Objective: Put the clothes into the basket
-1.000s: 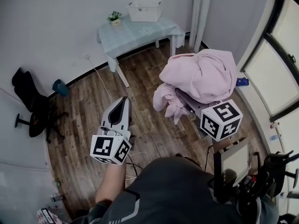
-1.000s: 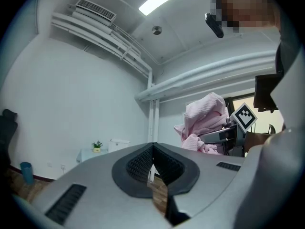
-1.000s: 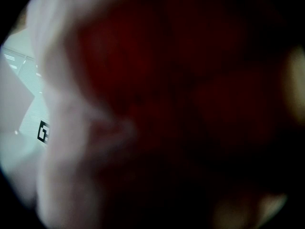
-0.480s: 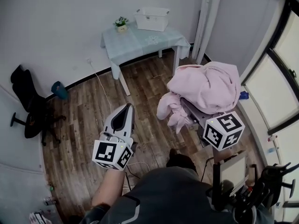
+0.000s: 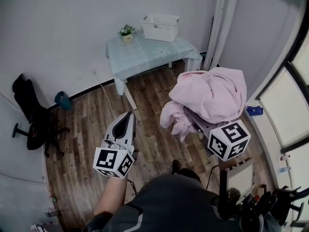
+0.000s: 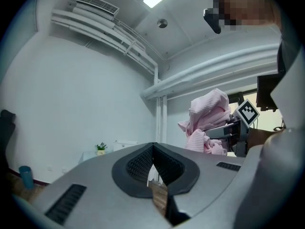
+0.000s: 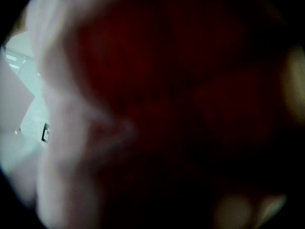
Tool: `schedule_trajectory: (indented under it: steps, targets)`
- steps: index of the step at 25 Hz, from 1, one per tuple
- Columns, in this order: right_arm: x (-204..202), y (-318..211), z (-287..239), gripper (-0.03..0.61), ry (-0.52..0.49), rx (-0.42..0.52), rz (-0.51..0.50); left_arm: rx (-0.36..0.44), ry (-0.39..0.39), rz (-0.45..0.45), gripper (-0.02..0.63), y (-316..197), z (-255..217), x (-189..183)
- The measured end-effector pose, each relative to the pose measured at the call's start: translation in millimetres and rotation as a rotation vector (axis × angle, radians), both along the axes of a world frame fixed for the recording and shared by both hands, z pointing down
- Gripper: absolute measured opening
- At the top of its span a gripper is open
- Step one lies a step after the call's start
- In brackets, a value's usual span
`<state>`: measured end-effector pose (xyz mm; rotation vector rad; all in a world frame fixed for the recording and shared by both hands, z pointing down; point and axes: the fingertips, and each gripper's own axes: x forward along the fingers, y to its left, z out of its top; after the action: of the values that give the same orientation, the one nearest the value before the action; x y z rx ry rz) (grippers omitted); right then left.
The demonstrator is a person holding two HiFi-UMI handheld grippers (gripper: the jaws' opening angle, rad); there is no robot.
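Note:
A bulky bundle of pink clothes (image 5: pixel 210 93) rides on my right gripper (image 5: pixel 200 122), whose jaws are buried under the cloth and closed wide on it. Its marker cube (image 5: pixel 229 139) shows at the lower right. In the right gripper view, pink cloth (image 7: pixel 71 104) covers the lens. The left gripper view shows the pink clothes (image 6: pixel 208 116) hanging from the right gripper. My left gripper (image 5: pixel 128 115) is held level over the wood floor, shut and empty; its pads (image 6: pixel 153 149) meet at the tip. The white basket (image 5: pixel 161 27) stands on the far table.
The table (image 5: pixel 145 57) with a pale blue cloth stands against the wall and also carries a small potted plant (image 5: pixel 127 31). A black office chair (image 5: pixel 31 115) and a blue bin (image 5: pixel 63 100) stand at the left. A cable (image 5: pixel 104 93) lies on the floor. Windows line the right side.
Both grippers and the person have moved toward the table, which now sits lower and nearer in the head view. The pink clothes stay on the right gripper.

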<state>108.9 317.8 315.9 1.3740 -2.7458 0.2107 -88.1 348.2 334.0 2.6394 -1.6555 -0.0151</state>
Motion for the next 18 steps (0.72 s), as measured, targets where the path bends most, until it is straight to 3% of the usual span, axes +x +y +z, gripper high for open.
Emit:
schedule_trajectory:
  steps: [6, 11, 18]
  targets:
    - [0, 3, -3, 0.337, 0.007, 0.028, 0.005, 0.055, -0.009, -0.025, 0.009, -3, -16, -21]
    - [27, -67, 2, 0.337, -0.016, 0.011, -0.022, 0.05, -0.002, -0.06, 0.009, -65, -18, -1]
    - [36, -120, 5, 0.337, -0.036, -0.003, -0.038, 0.043, -0.029, -0.117, 0.009, -113, -24, -11]
